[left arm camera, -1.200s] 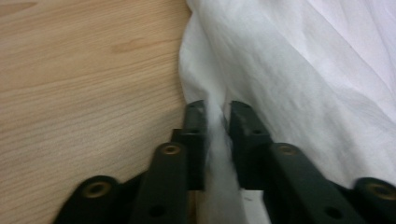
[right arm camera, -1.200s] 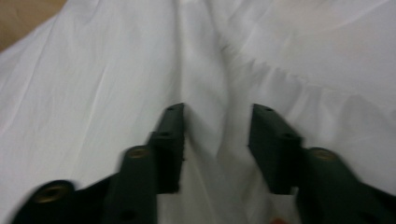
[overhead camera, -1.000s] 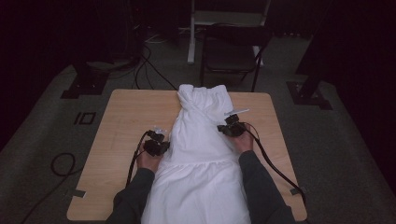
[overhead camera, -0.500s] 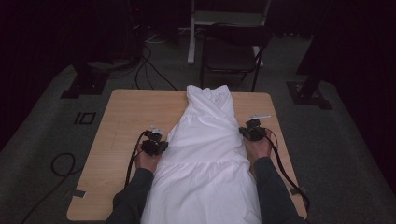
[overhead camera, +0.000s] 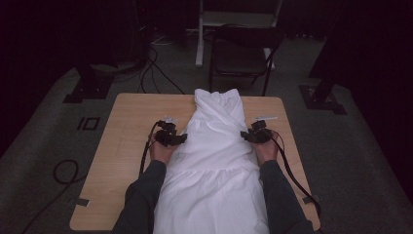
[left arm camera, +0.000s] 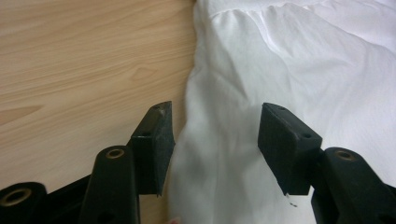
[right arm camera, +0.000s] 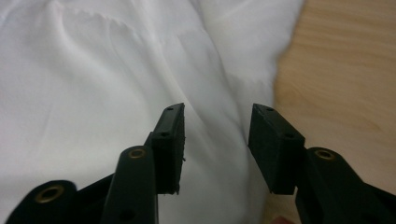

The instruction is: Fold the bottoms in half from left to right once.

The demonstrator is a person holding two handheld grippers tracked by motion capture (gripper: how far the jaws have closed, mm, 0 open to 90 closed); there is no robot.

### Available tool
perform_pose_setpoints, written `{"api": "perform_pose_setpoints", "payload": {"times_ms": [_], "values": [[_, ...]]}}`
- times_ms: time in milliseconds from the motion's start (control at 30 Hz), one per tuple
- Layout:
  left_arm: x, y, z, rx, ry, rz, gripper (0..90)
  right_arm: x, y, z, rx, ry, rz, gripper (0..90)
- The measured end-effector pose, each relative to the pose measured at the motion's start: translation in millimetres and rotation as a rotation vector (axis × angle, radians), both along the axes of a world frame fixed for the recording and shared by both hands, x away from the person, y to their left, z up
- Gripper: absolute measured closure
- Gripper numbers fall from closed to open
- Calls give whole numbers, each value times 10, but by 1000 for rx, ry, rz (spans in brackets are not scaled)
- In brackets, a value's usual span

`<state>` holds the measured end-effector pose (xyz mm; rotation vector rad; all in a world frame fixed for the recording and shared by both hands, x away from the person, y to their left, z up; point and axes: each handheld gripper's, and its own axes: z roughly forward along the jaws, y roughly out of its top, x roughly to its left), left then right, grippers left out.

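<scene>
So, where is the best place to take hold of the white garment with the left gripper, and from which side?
Probably its left edge at the narrow part, where the left gripper is now. There the white garment lies flat on the table, with a soft fold along the border. Come from the bare wood side, low and level, one jaw on each side of the fold. The jaws have just been opening and stand apart, cloth between them.

- A recording studio or lab: dark curtained walls all round.
- Grey carpet floor with loose cables and stand bases.
- Lone wooden worktop, folding chair behind.
</scene>
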<state>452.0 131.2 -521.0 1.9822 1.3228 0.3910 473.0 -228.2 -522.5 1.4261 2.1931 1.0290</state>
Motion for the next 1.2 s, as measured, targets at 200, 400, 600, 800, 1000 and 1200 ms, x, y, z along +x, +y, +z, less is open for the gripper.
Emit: {"api": "perform_pose_setpoints", "payload": {"times_ms": [200,400,600,800,1000,1200], "values": [[54,-101,-182,63,65,-4,770,142,147,-164,-63,81,-8,677],[-104,-19,-198,51,58,-16,838,-72,121,-203,-32,60,-10,726],[-442,103,-205,58,53,-25,837,-356,116,-227,-33,37,18,730],[-852,194,-238,23,48,-34,837,-724,116,-235,-43,34,54,735],[-1122,181,-206,64,47,-85,715,-1036,173,-199,-44,75,120,674],[-928,201,-84,21,11,-60,576,-717,233,44,60,4,141,568]]}}
